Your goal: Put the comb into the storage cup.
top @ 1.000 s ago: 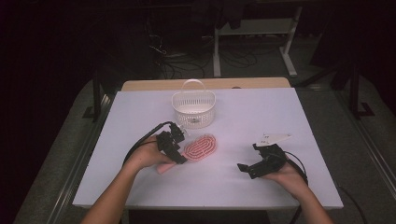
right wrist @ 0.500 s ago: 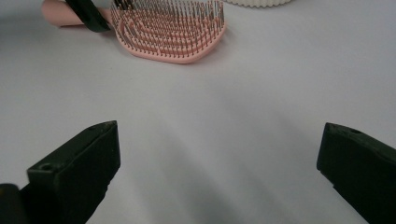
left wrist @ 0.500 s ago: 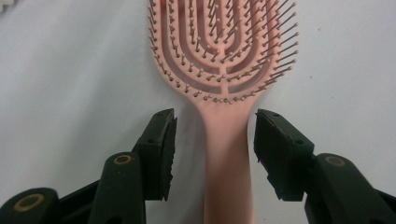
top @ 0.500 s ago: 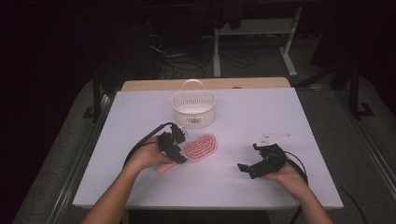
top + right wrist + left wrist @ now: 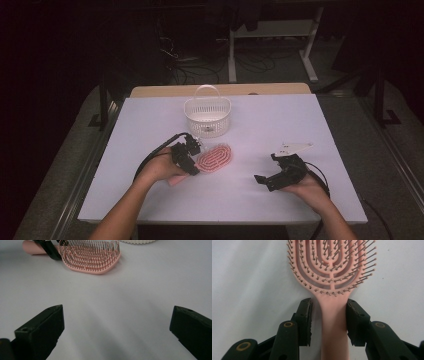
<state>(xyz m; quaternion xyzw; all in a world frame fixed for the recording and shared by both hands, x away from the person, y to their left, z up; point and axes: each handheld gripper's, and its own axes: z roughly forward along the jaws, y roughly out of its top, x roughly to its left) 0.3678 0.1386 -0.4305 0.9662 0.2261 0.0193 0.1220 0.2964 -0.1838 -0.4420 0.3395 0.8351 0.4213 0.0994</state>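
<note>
Closing in, the left gripper [image 5: 329, 322] has its jaws around the pink brush [image 5: 332, 272] handle; one pad touches, one doesn't. Lifting comes next. The right gripper [image 5: 117, 335] waits wide open, holding nothing.

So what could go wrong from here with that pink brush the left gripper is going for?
The left gripper has just been closing around the hairbrush handle; one pad seems to touch, the other shows a gap, so the brush could skid sideways on the table. The grip sits at the neck, so the head may droop when lifted. The basket looks narrow for the brush, which might catch on its rim or handle.
</note>
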